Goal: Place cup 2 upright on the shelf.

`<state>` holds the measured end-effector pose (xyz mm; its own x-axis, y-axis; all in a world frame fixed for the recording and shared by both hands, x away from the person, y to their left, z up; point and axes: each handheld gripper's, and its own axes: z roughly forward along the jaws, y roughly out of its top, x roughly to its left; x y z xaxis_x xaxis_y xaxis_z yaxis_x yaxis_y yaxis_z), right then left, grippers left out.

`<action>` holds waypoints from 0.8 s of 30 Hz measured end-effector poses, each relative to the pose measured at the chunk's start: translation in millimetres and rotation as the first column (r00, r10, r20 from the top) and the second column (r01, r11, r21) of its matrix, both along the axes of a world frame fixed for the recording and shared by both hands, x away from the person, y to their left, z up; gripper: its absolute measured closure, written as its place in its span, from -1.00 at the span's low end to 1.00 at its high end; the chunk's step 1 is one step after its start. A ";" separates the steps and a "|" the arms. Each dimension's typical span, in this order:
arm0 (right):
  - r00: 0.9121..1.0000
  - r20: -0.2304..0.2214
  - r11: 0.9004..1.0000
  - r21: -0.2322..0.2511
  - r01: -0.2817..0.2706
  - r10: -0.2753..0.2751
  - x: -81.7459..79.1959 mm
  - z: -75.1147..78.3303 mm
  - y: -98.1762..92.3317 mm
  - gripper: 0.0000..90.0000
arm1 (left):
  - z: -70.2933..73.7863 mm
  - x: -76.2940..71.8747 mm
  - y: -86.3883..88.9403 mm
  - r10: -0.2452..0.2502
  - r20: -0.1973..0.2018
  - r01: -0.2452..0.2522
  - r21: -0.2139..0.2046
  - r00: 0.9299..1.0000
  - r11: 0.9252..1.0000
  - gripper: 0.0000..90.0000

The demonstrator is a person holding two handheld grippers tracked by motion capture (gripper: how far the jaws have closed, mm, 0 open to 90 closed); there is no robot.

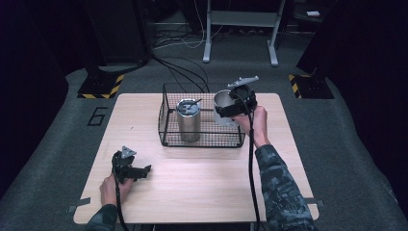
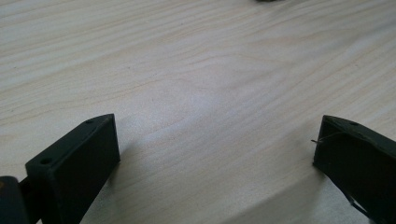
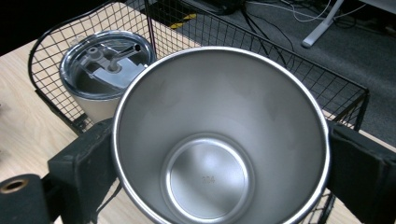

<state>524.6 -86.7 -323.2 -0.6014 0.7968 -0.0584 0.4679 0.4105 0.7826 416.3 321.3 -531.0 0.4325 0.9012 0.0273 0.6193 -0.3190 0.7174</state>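
Observation:
My right gripper [image 1: 230,109] is shut on an open steel tumbler [image 1: 223,102], holding it above the right end of a black wire basket [image 1: 166,134]. In the right gripper view the tumbler [image 3: 219,140] is empty, clamped between both jaws, with the basket [image 3: 348,107] beneath it. A second steel tumbler with a clear lid [image 1: 188,119] stands upright in the basket's left half; its lid [image 3: 108,60] is seen from above. My left gripper [image 1: 144,171] rests low on the table at the front left, open, with bare wood between its fingers [image 2: 74,172].
The wooden table [image 1: 202,187] has free room in front of the basket. Cables [image 1: 183,72], a desk frame [image 1: 240,29] and hazard-striped floor plates [image 1: 101,86] lie beyond the far edge.

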 end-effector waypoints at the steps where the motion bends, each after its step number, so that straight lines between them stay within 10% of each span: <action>1: 1.000 0.000 1.000 0.000 0.000 0.000 0.0 0.0 0.0 -0.86 | 0.0 0.0 0.0 0.000 0.000 0.000 0.000 1.000 1.000 -1.00; 24: 0.999 -0.026 0.998 -0.050 0.029 -0.030 30.1 -21.7 22.0 -0.87 | 0.0 0.1 0.1 -0.001 0.000 0.001 0.001 1.000 1.000 -1.00</action>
